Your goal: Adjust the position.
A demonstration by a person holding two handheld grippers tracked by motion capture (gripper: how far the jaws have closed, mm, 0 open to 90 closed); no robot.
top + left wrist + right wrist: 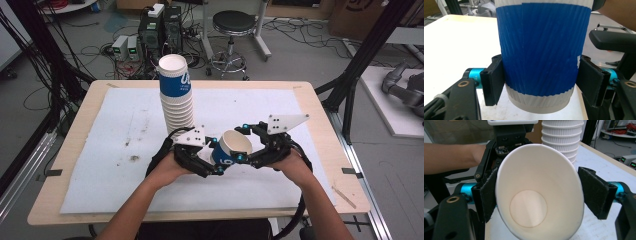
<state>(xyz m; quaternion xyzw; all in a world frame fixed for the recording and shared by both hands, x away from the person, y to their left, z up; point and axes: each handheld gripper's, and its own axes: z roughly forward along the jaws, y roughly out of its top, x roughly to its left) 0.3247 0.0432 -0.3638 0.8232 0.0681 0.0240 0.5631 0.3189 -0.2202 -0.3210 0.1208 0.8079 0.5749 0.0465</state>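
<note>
Black pads of the left claw are pinching the cup at both sides, holding it above the tabletop. Right claw is standing spread around its rim, left pad touching. Cup is showing blue ribbed sleeve, white interior, tilting.

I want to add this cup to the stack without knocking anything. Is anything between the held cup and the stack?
Nothing visible. The cup sits between both grippers, just right of the stack, with bare white mat between them.
</note>
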